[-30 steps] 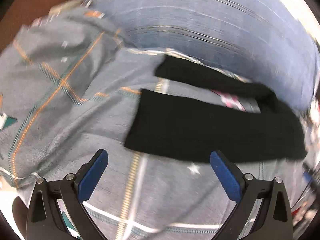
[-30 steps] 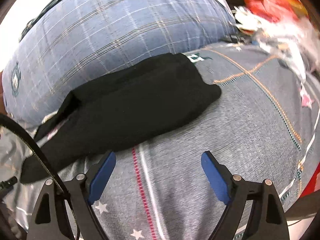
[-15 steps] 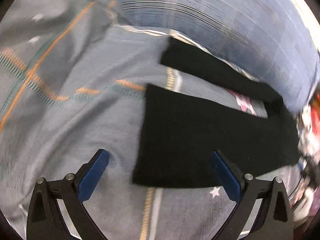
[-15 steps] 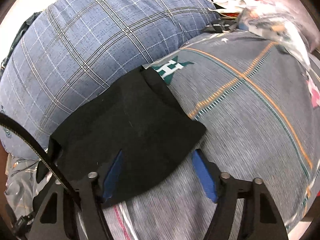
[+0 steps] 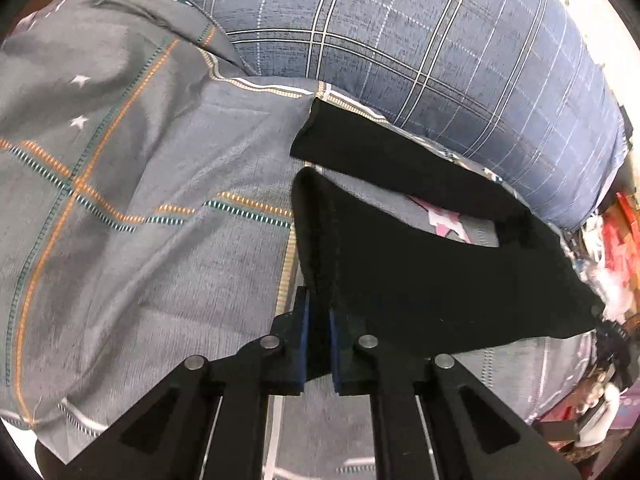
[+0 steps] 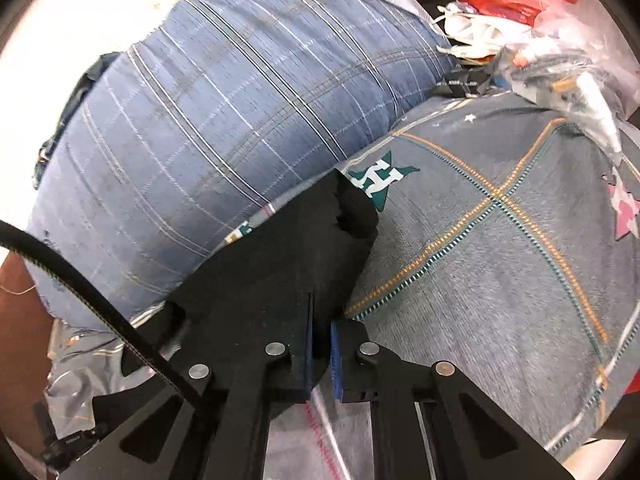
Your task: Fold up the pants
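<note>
Black pants (image 5: 432,276) lie spread on a grey patterned bedsheet (image 5: 132,208), their two legs parted in a V. My left gripper (image 5: 318,316) is shut on the hem end of the near leg. In the right wrist view the pants (image 6: 280,276) lie against a blue plaid pillow, and my right gripper (image 6: 320,344) is shut on their near edge at the waist end, with the cloth bunched between the blue pads.
A big blue plaid pillow (image 5: 440,52) lies right behind the pants, also in the right wrist view (image 6: 224,120). Red and white bags and clutter (image 6: 532,20) sit at the bed's far right. A black cable (image 6: 80,280) crosses the lower left.
Both grippers moved forward to the pants and closed on the cloth; half a second ago both were open and apart from it.
</note>
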